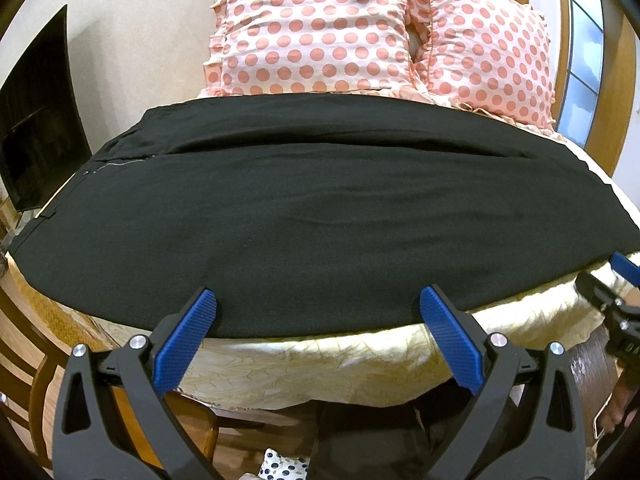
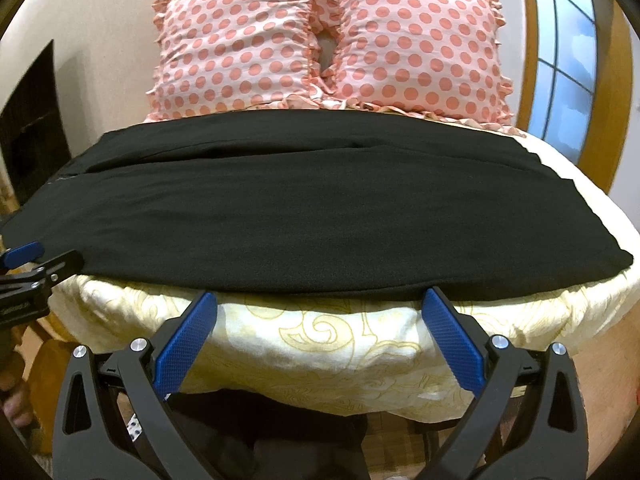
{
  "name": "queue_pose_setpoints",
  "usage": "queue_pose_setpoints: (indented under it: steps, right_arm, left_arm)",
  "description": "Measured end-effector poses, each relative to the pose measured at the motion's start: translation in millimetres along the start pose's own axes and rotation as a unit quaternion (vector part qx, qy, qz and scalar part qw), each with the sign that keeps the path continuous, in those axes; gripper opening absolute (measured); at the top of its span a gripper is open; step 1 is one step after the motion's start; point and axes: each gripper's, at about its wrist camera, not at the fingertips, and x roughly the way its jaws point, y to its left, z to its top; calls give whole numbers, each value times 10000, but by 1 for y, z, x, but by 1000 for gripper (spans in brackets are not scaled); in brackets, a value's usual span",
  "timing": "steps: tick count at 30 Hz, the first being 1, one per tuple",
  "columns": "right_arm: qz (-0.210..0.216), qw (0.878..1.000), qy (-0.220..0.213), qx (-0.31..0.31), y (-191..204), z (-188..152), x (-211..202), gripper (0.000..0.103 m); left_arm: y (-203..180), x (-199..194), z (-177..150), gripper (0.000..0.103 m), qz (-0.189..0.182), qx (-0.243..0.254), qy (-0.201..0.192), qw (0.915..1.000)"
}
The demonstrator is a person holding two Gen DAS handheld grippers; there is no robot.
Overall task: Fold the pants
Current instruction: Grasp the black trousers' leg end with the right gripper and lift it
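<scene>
Black pants [image 1: 312, 208] lie flat across the bed, one leg folded over the other, waistband and zipper at the left. In the right wrist view the same pants [image 2: 304, 208] stretch sideways with the leg ends at the right. My left gripper [image 1: 318, 300] is open at the near edge of the cloth, its blue pads [image 1: 192, 332] just over the hem, holding nothing. My right gripper [image 2: 320, 302] is open too, just short of the pants' near edge. Each gripper shows at the margin of the other's view: the right gripper [image 1: 624, 276] and the left gripper [image 2: 24, 256].
Two pink polka-dot pillows [image 1: 320, 32] [image 2: 416, 48] lean against the wall behind the pants. The bed carries a cream sheet with a yellow pattern [image 2: 328, 344]. A dark screen [image 1: 36, 128] stands at the left, a window [image 2: 568, 64] at the right, a wooden chair [image 1: 48, 344] near the bed's left corner.
</scene>
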Motion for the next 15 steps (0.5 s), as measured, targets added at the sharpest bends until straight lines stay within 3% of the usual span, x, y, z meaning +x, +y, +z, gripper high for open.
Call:
queue_pose_setpoints:
  steps: [3,5,7,10,15]
  right_arm:
    - [115,9984,-518,192,-22,18,-25,102]
    - [-14,9970,-735,245,-34,35,-35,102]
    - [-410,9947,-877,348,-54,66,-36,102]
    - [-790,9924,-660,674,-86,107,-13,102]
    - [-1543,9811,-41,1170,-143,172,68,102]
  left_arm:
    - [3,-11,6,101,114,24,-172,9998]
    - [6,-19,14,101,228,52,-400,9989]
    - [12,-22,28,101,339,-6,-614,9975]
    - [24,-12,47,101,519,-152,-671,9963]
    - [38,12,66,101,799,-354,-621,9942]
